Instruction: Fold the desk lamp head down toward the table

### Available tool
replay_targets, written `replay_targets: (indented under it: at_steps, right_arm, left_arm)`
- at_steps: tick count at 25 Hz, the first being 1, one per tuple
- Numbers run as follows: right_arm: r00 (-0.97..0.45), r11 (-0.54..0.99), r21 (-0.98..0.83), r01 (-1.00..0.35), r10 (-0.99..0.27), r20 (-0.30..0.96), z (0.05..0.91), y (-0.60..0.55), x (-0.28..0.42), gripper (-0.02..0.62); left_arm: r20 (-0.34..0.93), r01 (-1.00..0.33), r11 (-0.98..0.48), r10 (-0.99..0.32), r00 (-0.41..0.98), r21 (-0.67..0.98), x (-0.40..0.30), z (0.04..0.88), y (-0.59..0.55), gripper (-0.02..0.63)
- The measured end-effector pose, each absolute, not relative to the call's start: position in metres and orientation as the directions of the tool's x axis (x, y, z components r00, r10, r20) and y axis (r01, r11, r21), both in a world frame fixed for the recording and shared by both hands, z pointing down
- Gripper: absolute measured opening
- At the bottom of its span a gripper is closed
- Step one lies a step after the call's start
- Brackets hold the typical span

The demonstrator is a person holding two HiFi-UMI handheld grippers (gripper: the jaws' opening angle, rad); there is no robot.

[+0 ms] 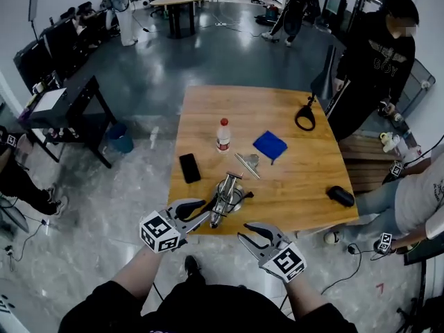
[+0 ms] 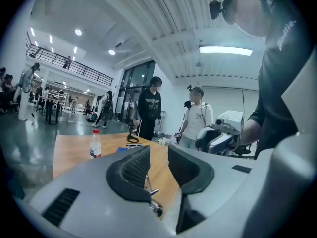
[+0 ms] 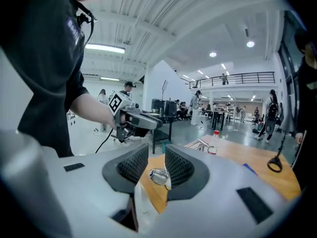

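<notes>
The silver desk lamp [image 1: 227,194] stands near the front edge of the wooden table [image 1: 305,179], its arms folded low and its head [image 1: 247,164] toward the table's middle. My left gripper [image 1: 202,209] is open just left of the lamp's base, at the table's front edge. Its jaws [image 2: 158,157] have only the table showing between them. My right gripper [image 1: 244,232] is open too, in front of the table edge and to the right of the lamp, not touching it. The right gripper view shows its jaws [image 3: 157,160] with nothing gripped and the lamp [image 3: 203,145] farther off.
On the table are a water bottle [image 1: 223,134], a blue cloth [image 1: 270,145], a black phone [image 1: 189,167], a black loop [image 1: 304,116] and a small black object [image 1: 340,195]. A person [image 1: 378,54] stands at the far right corner; another sits at the right.
</notes>
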State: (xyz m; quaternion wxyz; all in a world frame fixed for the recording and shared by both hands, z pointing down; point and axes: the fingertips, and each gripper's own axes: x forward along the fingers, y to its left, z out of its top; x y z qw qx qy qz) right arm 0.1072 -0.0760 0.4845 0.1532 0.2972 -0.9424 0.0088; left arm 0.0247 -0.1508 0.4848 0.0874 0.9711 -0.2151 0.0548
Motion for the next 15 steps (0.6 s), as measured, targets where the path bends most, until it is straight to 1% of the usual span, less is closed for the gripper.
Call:
replay_targets:
  at_steps: [4, 8, 10, 13, 15]
  right_arm:
    - [-0.823, 0.857, 0.062, -0.511, -0.509, 0.251, 0.468, -0.040, 0.126, 0.101]
    - [-0.833, 0.849, -0.033, -0.528, -0.510, 0.213, 0.450, -0.007, 0.133, 0.101]
    - [-0.848, 0.850, -0.085, -0.521, -0.502, 0.171, 0.440, 0.010, 0.131, 0.100]
    - [-0.851, 0.834, -0.168, -0.525, -0.517, 0.095, 0.423, 0.032, 0.124, 0.100]
    - [-0.838, 0.812, -0.222, -0.539, -0.544, 0.044, 0.411, 0.044, 0.118, 0.100]
  left_arm:
    - [0.145, -0.480, -0.862, -0.461, 0.876, 0.160, 0.042, 0.466, -0.091, 0.123]
    - [0.150, -0.511, -0.845, -0.491, 0.858, 0.160, 0.050, 0.450, -0.044, 0.123]
    - [0.124, -0.520, -0.839, -0.506, 0.854, 0.158, 0.051, 0.436, -0.025, 0.122]
    - [0.025, -0.513, -0.842, -0.517, 0.856, 0.164, 0.051, 0.408, 0.010, 0.065]
    - [-0.014, -0.487, -0.855, -0.497, 0.868, 0.175, 0.053, 0.396, 0.036, 0.049]
